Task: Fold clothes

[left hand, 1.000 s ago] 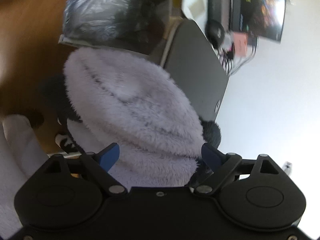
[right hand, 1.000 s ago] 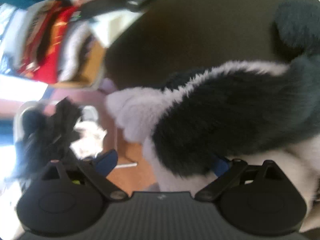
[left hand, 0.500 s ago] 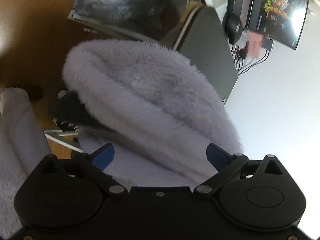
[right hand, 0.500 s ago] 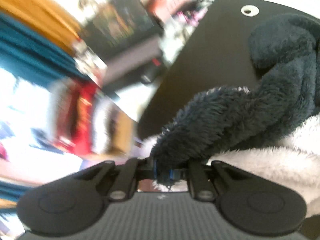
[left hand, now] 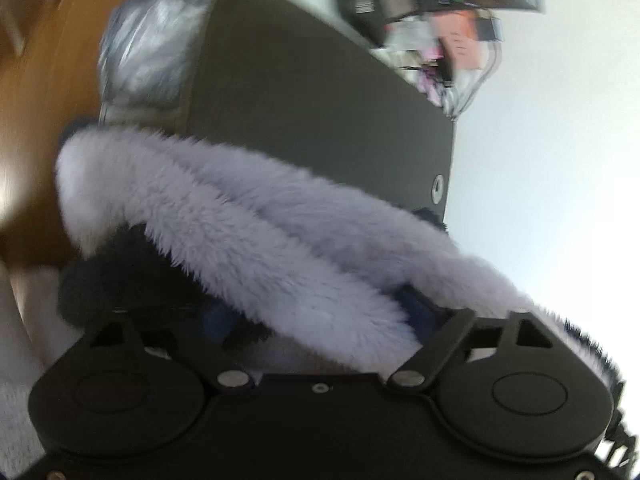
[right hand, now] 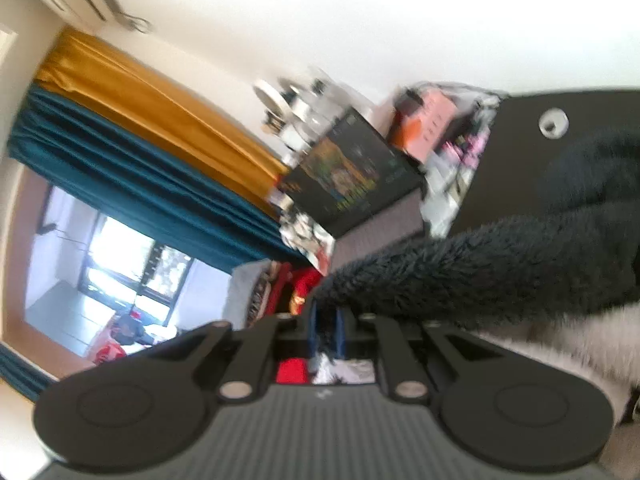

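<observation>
A fluffy fleece garment (left hand: 280, 240), pale lilac-white with dark navy parts (left hand: 120, 280), lies across my left gripper (left hand: 318, 316). Its jaws are closing with a thick fold of the fleece between them; the blue pads (left hand: 418, 314) are half buried in the pile. In the right wrist view my right gripper (right hand: 326, 326) is shut on the garment's dark edge (right hand: 480, 280), which stretches away to the right, with white fleece (right hand: 580, 344) below it. Both views are motion-blurred.
A black flat panel with a round eyelet (left hand: 320, 100) stands behind the garment. A grey plastic bag (left hand: 148, 48) and wood floor (left hand: 40, 100) lie to the left. Teal (right hand: 120, 176) and mustard curtains (right hand: 160, 108), a window (right hand: 120, 272) and a dark picture box (right hand: 348, 176) show beyond.
The right gripper shut on the dark fleece edge and rose, tilting up toward the room. The left gripper moved in over the pale fleece and its jaws narrowed around a fold.
</observation>
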The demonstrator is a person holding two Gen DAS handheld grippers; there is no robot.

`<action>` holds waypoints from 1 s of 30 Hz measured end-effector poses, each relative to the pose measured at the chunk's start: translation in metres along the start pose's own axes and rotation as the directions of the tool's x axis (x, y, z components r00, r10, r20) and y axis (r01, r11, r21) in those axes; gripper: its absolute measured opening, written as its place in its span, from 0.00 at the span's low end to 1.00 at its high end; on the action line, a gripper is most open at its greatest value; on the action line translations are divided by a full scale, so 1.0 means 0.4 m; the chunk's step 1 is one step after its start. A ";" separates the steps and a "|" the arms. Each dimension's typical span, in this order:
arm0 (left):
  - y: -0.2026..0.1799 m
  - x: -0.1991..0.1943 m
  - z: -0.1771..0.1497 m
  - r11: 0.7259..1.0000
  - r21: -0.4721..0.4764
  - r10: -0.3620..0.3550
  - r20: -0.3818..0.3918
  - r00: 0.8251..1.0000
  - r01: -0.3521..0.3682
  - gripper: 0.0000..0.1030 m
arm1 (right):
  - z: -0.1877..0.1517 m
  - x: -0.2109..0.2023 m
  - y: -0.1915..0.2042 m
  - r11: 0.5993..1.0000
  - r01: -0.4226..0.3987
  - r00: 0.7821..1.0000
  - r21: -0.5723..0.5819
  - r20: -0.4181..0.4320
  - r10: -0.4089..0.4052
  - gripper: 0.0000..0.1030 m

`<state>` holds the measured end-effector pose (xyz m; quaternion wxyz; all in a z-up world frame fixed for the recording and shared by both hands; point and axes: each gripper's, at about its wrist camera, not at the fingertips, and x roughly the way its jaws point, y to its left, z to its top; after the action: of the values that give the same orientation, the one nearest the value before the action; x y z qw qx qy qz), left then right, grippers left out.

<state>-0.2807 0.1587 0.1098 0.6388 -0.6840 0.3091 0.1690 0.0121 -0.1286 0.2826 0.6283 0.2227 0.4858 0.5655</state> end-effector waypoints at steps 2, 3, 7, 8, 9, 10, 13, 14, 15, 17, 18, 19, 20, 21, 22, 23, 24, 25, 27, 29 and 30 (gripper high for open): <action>-0.065 -0.002 -0.019 0.996 0.091 0.002 0.040 0.999 -0.005 0.60 | 0.025 -0.036 0.010 0.990 -0.138 0.987 -0.032 0.074 0.141 0.01; -0.098 0.000 -0.028 0.990 0.138 0.001 0.059 0.998 -0.009 0.59 | 0.047 -0.059 0.033 0.988 -0.127 0.983 -0.089 0.119 0.137 0.01; -0.212 0.034 -0.064 0.957 0.286 0.010 0.107 0.994 -0.040 0.52 | 0.125 -0.121 0.091 0.968 -0.056 0.968 -0.245 0.223 0.113 0.03; -0.228 0.046 -0.073 0.952 0.302 0.017 0.110 0.994 -0.049 0.52 | 0.127 -0.119 0.089 0.960 -0.014 0.975 -0.279 0.209 0.075 0.05; -0.243 0.058 -0.083 0.946 0.318 0.023 0.113 0.993 -0.058 0.52 | 0.129 -0.116 0.086 0.949 0.028 0.980 -0.314 0.197 0.036 0.08; -0.256 0.070 -0.091 0.941 0.331 0.029 0.115 0.993 -0.066 0.52 | 0.131 -0.114 0.083 0.935 0.070 0.983 -0.349 0.185 -0.004 0.19; -0.276 0.103 -0.112 0.934 0.347 0.047 0.107 0.993 -0.082 0.52 | 0.098 -0.085 0.058 0.854 0.208 0.976 -0.478 0.155 -0.151 0.66; -0.279 0.112 -0.115 0.934 0.346 0.055 0.107 0.993 -0.089 0.52 | 0.081 -0.072 0.047 0.815 0.250 0.968 -0.523 0.148 -0.203 0.71; -0.278 0.119 -0.116 0.934 0.343 0.064 0.108 0.992 -0.097 0.52 | 0.061 -0.058 0.034 0.781 0.261 0.964 -0.567 0.120 -0.235 0.76; -0.272 0.132 -0.117 0.936 0.334 0.081 0.107 0.991 -0.112 0.53 | 0.022 -0.021 0.007 0.708 0.273 0.949 -0.651 0.061 -0.310 0.78; -0.263 0.133 -0.113 0.940 0.321 0.087 0.103 0.991 -0.116 0.54 | 0.001 -0.002 -0.005 0.673 0.265 0.939 -0.691 0.026 -0.344 0.80; -0.255 0.136 -0.109 0.944 0.307 0.093 0.100 0.991 -0.120 0.57 | -0.023 0.013 -0.017 0.644 0.253 0.930 -0.722 -0.003 -0.369 0.84; -0.250 0.139 -0.103 0.949 0.291 0.100 0.095 0.990 -0.124 0.59 | -0.042 0.032 -0.031 0.617 0.245 0.919 -0.748 -0.023 -0.393 0.86; -0.243 0.143 -0.097 0.953 0.274 0.108 0.089 0.990 -0.129 0.61 | -0.062 0.054 -0.046 0.579 0.240 0.905 -0.780 -0.037 -0.424 0.87; -0.234 0.145 -0.090 0.958 0.254 0.116 0.082 0.990 -0.134 0.66 | -0.088 0.068 -0.054 0.543 0.229 0.893 -0.808 -0.047 -0.447 0.87; -0.220 0.145 -0.080 0.964 0.227 0.123 0.074 0.990 -0.137 0.73 | -0.112 0.091 -0.064 0.505 0.213 0.880 -0.836 -0.060 -0.471 0.88; -0.201 0.141 -0.069 0.973 0.190 0.124 0.067 0.990 -0.134 0.77 | -0.128 0.114 -0.073 0.471 0.198 0.867 -0.860 -0.071 -0.494 0.91; -0.177 0.134 -0.060 0.981 0.144 0.120 0.064 0.991 -0.128 0.81 | -0.143 0.137 -0.080 0.445 0.176 0.858 -0.878 -0.085 -0.507 0.93; -0.116 0.118 -0.038 0.994 0.031 0.103 0.056 0.993 -0.104 0.82 | -0.179 0.179 -0.084 0.397 0.103 0.852 -0.912 -0.125 -0.509 0.97; -0.034 0.098 -0.020 0.992 -0.109 0.072 0.047 0.996 -0.067 0.83 | -0.219 0.219 -0.094 0.337 0.014 0.843 -0.941 -0.171 -0.511 0.99; 0.003 0.089 -0.017 0.984 -0.169 0.058 0.045 0.997 -0.050 0.83 | -0.244 0.245 -0.097 0.297 -0.028 0.831 -0.955 -0.187 -0.523 0.99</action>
<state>-0.2559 0.1446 0.0874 0.5816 -0.7223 0.2961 0.2288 -0.0637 -0.0740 0.1736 0.5836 -0.4023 0.2381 0.6639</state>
